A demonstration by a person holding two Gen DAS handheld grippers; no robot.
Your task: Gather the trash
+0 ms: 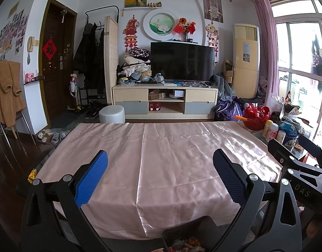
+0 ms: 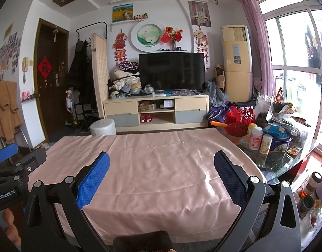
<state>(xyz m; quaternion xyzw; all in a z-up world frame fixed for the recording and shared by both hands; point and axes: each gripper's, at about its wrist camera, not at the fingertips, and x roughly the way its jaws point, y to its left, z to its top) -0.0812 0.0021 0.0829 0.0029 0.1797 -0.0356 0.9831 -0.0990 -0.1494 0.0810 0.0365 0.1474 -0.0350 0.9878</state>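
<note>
The trash sits in a dark bin (image 1: pixel 190 231) at 6 o'clock in the left wrist view, just off the near edge of the table; crumpled scraps (image 1: pixel 186 246) show inside its mouth. In the right wrist view only the bin's dark rim (image 2: pixel 142 241) shows at 6 o'clock. A small yellow wrapper (image 1: pixel 32 175) lies at the table's left edge, at 9 o'clock, touching the cloth's hem.

The left gripper (image 1: pixel 160 178) has its fingers spread wide with nothing between them, over the pink tablecloth (image 1: pixel 161 147). The right gripper (image 2: pixel 162 178) is likewise spread and empty, its blue pads (image 2: pixel 93 178) above the same cloth. Each tool shows at the other's side: the right one at 3 o'clock in the left view, the left one at 9 o'clock in the right view.

The cloth's surface is bare from near edge to far edge. Its right edge, at 2 to 3 o'clock, borders a crowded glass side table (image 2: pixel 287 168) with bottles (image 2: pixel 255 137), a blue tin (image 2: pixel 280 145) and a red basket (image 2: pixel 238 124). Beyond the far edge, at 12 o'clock, a white stool (image 2: pixel 103 127) stands on the floor before the TV cabinet (image 2: pixel 156 109). Open floor lies at 9 to 10 o'clock, toward the door (image 1: pixel 56 63)
</note>
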